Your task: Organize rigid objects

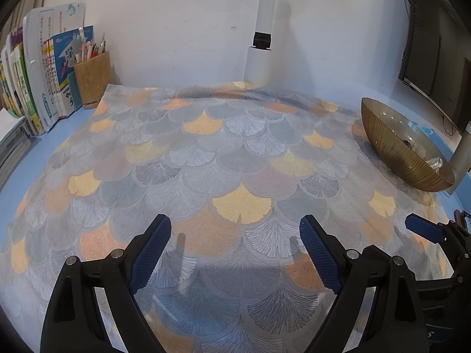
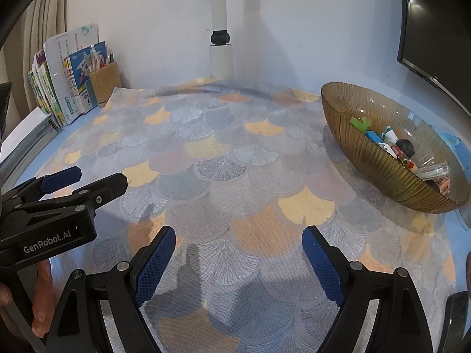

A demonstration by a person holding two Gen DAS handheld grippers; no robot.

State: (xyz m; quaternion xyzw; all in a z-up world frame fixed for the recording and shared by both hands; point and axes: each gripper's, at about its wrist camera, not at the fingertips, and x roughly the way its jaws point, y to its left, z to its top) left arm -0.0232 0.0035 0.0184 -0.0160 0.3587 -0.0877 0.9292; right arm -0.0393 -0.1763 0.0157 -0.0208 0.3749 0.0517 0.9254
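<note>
A ribbed amber glass bowl (image 2: 365,158) stands at the right of the patterned mat (image 2: 223,158). It holds several small items: a green piece, tubes, markers, a black ball and an orange block. In the left wrist view the bowl (image 1: 391,147) sits at the right edge, its contents mostly hidden. My left gripper (image 1: 235,229) hovers open over the mat's near part with nothing between its fingers; it also shows at the left of the right wrist view as the left gripper (image 2: 97,176). My right gripper (image 2: 238,238) is open and empty too, left of and nearer than the bowl.
Books (image 2: 56,88) and a cork pen holder (image 2: 106,82) stand at the back left by the wall. A white lamp post (image 2: 220,29) rises at the back centre. A dark monitor (image 2: 435,29) hangs at the right. A hand (image 2: 41,294) holds the left gripper.
</note>
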